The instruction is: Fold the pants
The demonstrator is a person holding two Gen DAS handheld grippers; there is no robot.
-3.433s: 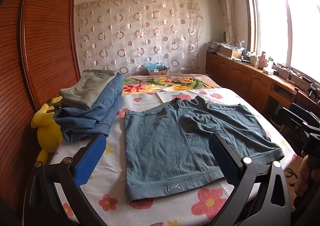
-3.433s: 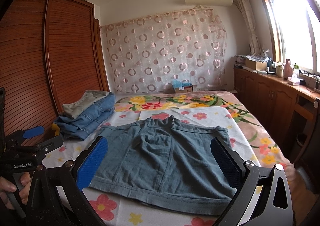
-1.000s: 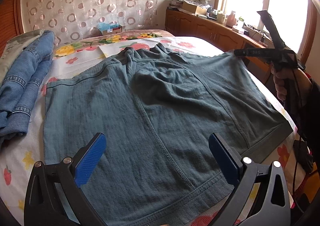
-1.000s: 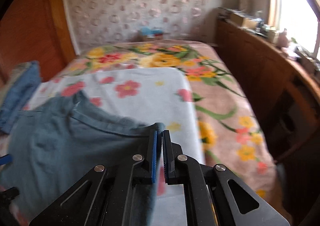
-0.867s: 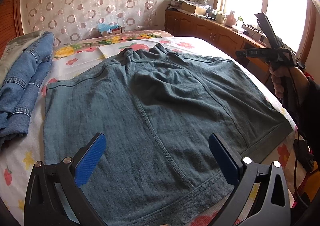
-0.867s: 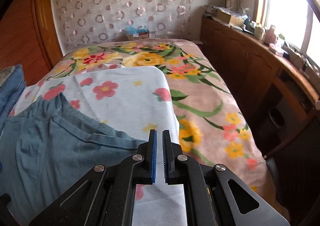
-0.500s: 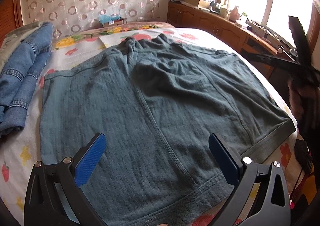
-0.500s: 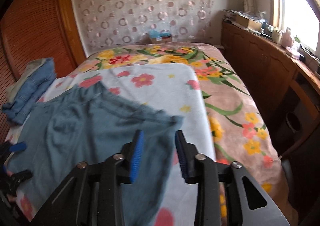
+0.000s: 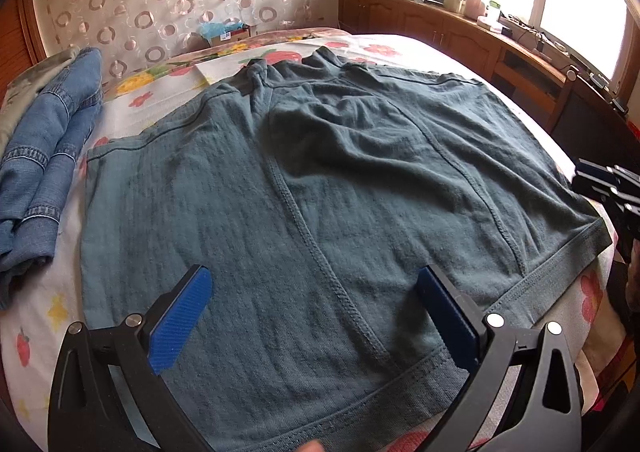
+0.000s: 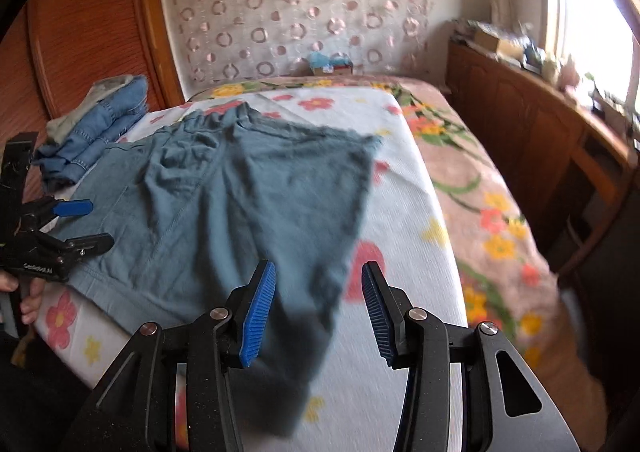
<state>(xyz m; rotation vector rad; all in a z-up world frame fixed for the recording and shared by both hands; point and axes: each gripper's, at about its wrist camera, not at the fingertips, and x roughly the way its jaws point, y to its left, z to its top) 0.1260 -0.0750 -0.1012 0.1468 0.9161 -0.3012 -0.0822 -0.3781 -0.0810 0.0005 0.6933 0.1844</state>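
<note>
Grey-blue shorts [image 9: 320, 180] lie spread flat on the flowered bed sheet [image 9: 40, 292]. My left gripper [image 9: 316, 316] is wide open just above their near hem, touching nothing. In the right wrist view the shorts [image 10: 240, 192] appear blurred. My right gripper [image 10: 318, 308] is open over their near right corner, with cloth between the jaws but not pinched. The right gripper also shows at the right edge of the left wrist view [image 9: 608, 184]. The left gripper shows at the left of the right wrist view [image 10: 72, 224].
Folded jeans [image 9: 44, 148] and a khaki garment [image 10: 108, 86] are stacked at the bed's left side by the wooden wardrobe [image 10: 88, 32]. A wooden cabinet [image 10: 532, 132] with clutter runs along the right wall under the window. A small box [image 9: 228, 32] sits by the curtain.
My right gripper let go of the shorts' far right corner, opened, and pulled back toward the near right corner. My left gripper stayed open and dropped slightly closer to the hem.
</note>
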